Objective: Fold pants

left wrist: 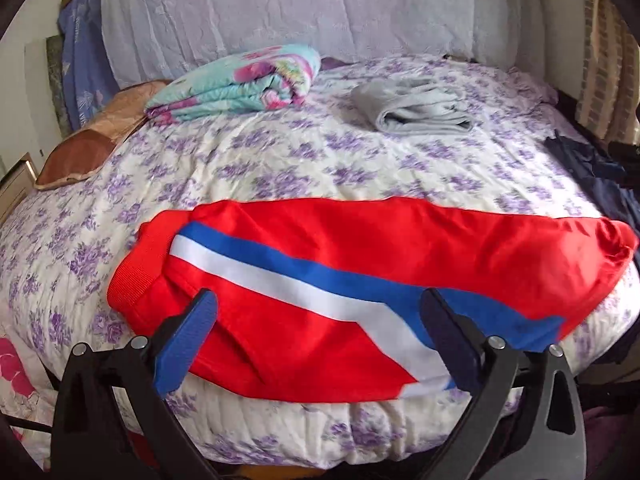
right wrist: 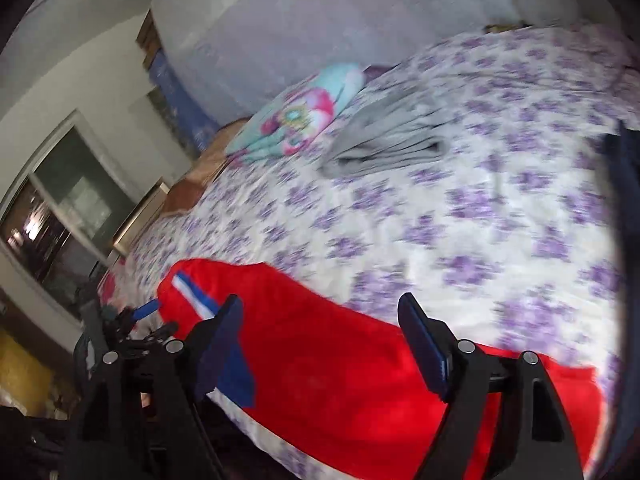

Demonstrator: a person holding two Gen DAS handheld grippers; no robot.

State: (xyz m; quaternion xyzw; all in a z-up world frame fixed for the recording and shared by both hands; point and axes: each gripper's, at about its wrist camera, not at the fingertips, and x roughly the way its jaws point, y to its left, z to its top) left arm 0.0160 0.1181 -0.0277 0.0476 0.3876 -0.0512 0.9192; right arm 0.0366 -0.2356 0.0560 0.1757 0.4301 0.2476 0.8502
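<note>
Red pants [left wrist: 340, 236] with a blue and white side stripe lie folded lengthwise across the near edge of the bed, with the waistband at the left. My left gripper [left wrist: 320, 304] is open just above their near half, and nothing is between its blue pads. In the right wrist view, which is blurred, the pants [right wrist: 340, 360] run from left to lower right. My right gripper [right wrist: 320, 304] stands open over them with nothing in its grip. The left gripper [right wrist: 136, 320] shows at the pants' left end in that view.
The bed has a white quilt with purple flowers [left wrist: 280, 168]. A folded floral blanket [left wrist: 240, 84] and a folded grey garment [left wrist: 416, 108] lie at the far side. Dark navy clothes [left wrist: 592, 168] lie at the right edge, and a brown pillow [left wrist: 80, 152] at the left.
</note>
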